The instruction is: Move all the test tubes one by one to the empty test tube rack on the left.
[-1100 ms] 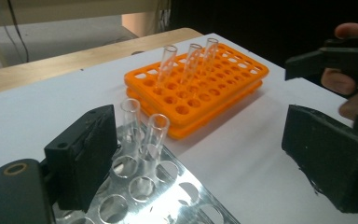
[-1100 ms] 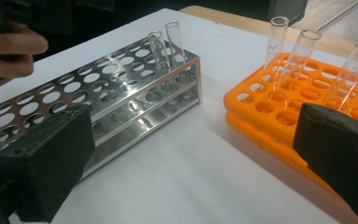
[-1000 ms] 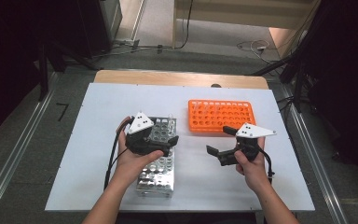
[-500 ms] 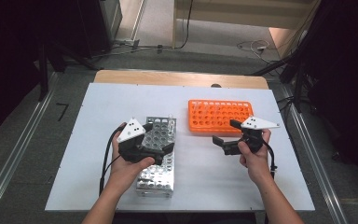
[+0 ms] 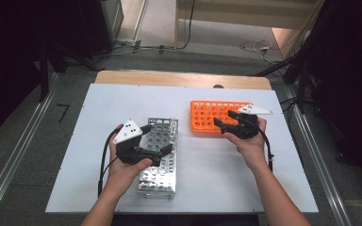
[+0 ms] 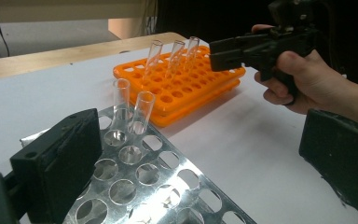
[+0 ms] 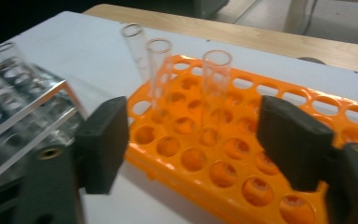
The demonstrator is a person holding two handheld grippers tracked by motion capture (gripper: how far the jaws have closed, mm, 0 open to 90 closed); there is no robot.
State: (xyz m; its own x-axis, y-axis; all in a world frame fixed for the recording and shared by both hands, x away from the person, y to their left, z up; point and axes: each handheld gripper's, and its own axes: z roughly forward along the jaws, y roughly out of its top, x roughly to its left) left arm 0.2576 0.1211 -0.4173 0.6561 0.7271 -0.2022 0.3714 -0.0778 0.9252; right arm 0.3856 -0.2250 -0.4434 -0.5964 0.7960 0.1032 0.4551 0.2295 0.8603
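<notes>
Our right gripper (image 5: pixel 222 118) holds its jaws apart with nothing clamped; they have just been closing, and in the right gripper view a clear test tube (image 7: pixel 215 88) stands upright in the orange rack (image 7: pixel 279 186) in the gap between them, untouched. Two more tubes (image 7: pixel 157 70) stand in the rack beside it. The orange rack (image 5: pixel 207 123) sits near the desk's (image 5: pixel 217 179) far right edge. Our left gripper (image 5: pixel 158 140) hovers with jaws wide apart over the metal rack (image 5: pixel 162 181), gripping nothing. That rack lies near the desk's front edge, with two tubes (image 6: pixel 142 112) upright at its far end.
</notes>
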